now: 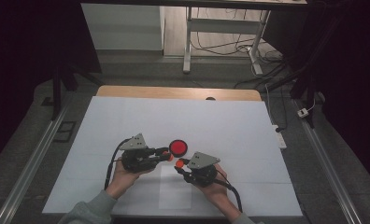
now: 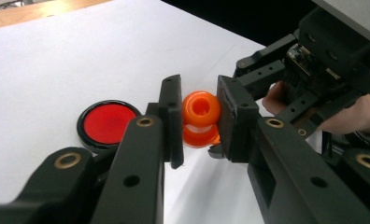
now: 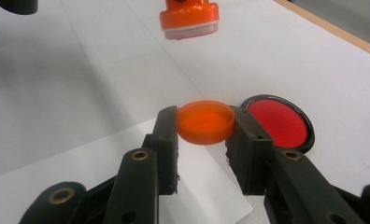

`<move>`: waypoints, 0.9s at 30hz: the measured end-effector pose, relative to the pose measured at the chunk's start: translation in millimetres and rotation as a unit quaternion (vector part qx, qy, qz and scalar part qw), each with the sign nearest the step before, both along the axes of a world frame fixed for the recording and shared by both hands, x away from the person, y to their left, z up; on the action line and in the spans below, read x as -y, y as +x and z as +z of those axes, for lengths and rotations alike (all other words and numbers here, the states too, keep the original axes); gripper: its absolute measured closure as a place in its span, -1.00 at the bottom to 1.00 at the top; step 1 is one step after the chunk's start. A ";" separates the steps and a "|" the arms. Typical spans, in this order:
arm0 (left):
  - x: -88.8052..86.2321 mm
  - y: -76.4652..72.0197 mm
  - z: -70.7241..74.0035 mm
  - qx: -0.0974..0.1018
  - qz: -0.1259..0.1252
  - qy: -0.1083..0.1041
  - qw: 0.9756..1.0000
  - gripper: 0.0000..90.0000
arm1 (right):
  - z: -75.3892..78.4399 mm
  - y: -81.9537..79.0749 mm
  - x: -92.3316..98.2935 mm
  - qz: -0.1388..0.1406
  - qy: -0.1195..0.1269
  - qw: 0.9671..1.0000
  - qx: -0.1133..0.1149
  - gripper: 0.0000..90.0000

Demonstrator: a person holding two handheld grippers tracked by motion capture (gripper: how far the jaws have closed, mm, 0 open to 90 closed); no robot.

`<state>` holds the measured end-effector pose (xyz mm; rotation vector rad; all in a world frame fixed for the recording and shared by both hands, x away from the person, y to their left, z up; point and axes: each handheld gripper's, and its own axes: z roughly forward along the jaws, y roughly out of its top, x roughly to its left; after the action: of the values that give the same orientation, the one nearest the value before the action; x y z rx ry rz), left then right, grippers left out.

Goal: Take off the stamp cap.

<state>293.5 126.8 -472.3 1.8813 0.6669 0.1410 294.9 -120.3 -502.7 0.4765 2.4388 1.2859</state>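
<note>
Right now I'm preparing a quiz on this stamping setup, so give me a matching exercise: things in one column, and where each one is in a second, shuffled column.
Things:
1. orange stamp
2. orange cap
3. red ink pad
4. sheet of paper

Places:
A. lying flat on the white table cover, near the person's edge
B. clamped in the right gripper
C. clamped in the left gripper
D. resting open on the table cover, just beyond the two grippers

Pairs: 1-C, 2-B, 3-D, 4-A
</note>
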 end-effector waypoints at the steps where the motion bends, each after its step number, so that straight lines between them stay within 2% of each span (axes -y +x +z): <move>1: 1.0 -0.6 -0.1 0.002 -0.002 0.004 1.000 0.62 | 0.0 0.0 0.1 0.000 -0.003 1.000 0.000 0.44; 8: 2.6 -0.9 -1.3 0.000 -0.006 0.009 1.000 0.62 | 0.7 0.7 2.8 -0.003 0.001 1.000 0.001 0.44; 15: 3.4 -1.4 -1.9 0.001 -0.008 0.018 1.000 0.62 | 1.9 2.7 9.8 -0.020 0.007 1.000 -0.003 0.44; 27: 4.1 -0.9 -3.9 -0.001 -0.010 0.030 1.000 0.62 | -0.8 4.6 32.2 -0.048 0.015 0.999 -0.007 0.44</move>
<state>292.7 122.6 -476.3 1.9454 0.6514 0.1464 299.4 -152.6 -503.5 0.6043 2.3793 1.2856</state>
